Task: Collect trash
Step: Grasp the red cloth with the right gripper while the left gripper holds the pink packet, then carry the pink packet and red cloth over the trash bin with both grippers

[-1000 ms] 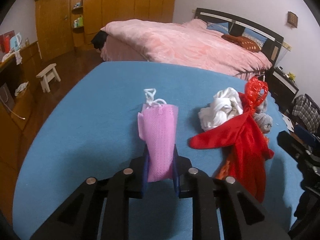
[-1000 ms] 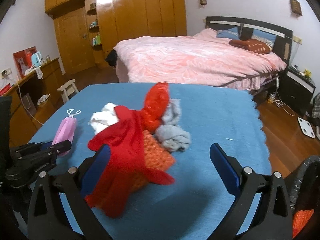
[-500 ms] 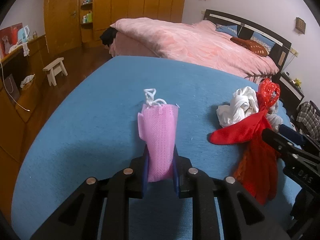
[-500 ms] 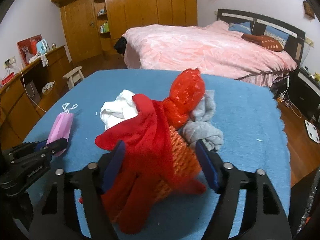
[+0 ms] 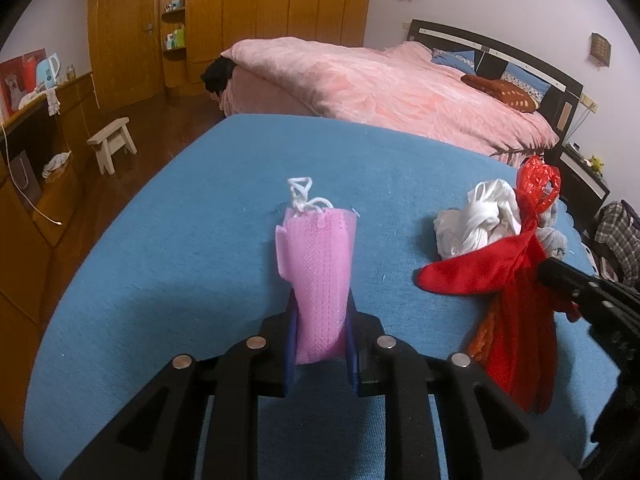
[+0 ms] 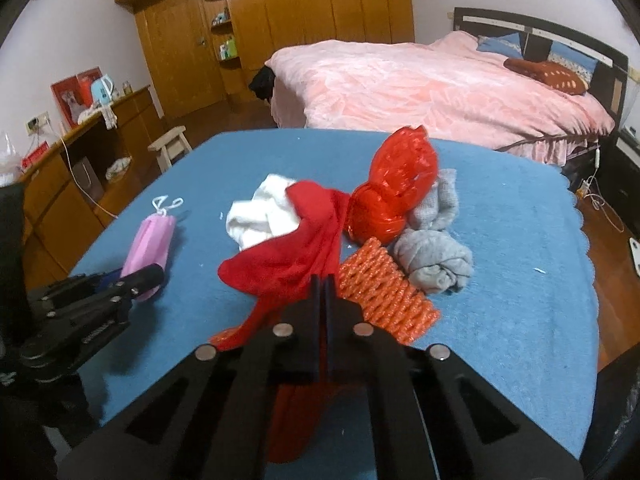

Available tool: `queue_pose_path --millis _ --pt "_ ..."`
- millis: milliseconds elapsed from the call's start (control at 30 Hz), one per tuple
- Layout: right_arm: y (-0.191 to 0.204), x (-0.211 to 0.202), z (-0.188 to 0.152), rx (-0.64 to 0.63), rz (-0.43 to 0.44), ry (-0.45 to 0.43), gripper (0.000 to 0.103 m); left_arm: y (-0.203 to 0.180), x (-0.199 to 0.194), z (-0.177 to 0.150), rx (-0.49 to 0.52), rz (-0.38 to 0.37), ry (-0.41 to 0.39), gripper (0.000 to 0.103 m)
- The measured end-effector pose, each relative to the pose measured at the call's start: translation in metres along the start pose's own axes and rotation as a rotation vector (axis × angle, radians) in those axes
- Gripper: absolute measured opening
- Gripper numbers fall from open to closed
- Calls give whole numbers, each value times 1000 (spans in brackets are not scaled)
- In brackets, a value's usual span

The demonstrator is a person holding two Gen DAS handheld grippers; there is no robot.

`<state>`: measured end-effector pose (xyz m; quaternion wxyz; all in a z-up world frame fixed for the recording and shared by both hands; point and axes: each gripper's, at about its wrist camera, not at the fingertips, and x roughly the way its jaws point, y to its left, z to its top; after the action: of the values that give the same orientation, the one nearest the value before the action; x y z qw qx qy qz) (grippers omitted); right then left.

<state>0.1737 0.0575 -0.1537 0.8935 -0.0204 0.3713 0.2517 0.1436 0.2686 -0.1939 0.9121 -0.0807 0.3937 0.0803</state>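
Holding two grippers over the blue tabletop (image 5: 168, 248), we have our left gripper (image 5: 320, 320) pinching a folded pink face mask (image 5: 320, 264) between its blue pads; the mask stands up out of the jaws, its white ear loops (image 5: 304, 196) bunched at the far end. Our right gripper (image 6: 323, 292) has its jaws pressed together on the red cloth (image 6: 296, 256), with the thin fabric caught between the two pads and the rest of it trailing down beneath the gripper and spreading ahead of it. Just ahead and to the right of that gripper lies an orange foam net (image 6: 384, 292), touching the red cloth. Beyond it sits a crumpled red plastic bag (image 6: 396, 188), with a grey balled sock (image 6: 436, 260) to its right and a white crumpled cloth (image 6: 260, 216) ahead and left, partly under the red cloth. From the left wrist view this heap lies to the right of our left gripper, well apart from the mask. Past the tabletop we see a bed (image 6: 432, 84) with a pink cover, a wooden wardrobe (image 6: 320, 12) and a small stool (image 6: 170, 148).
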Motion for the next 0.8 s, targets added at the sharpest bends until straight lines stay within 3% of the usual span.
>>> queue_pose_path --millis 300,567,800 --pt "-10 -38 4 20 31 -57 2 -12 -16 -5 9 -24 -18 20" --pt "-15 -27 -6 23 23 -2 7 -24 -20 -8 38 -33 -23 20" --pt "-9 0 -7 19 -8 41 58 -24 -20 -9 32 -27 -27 20"
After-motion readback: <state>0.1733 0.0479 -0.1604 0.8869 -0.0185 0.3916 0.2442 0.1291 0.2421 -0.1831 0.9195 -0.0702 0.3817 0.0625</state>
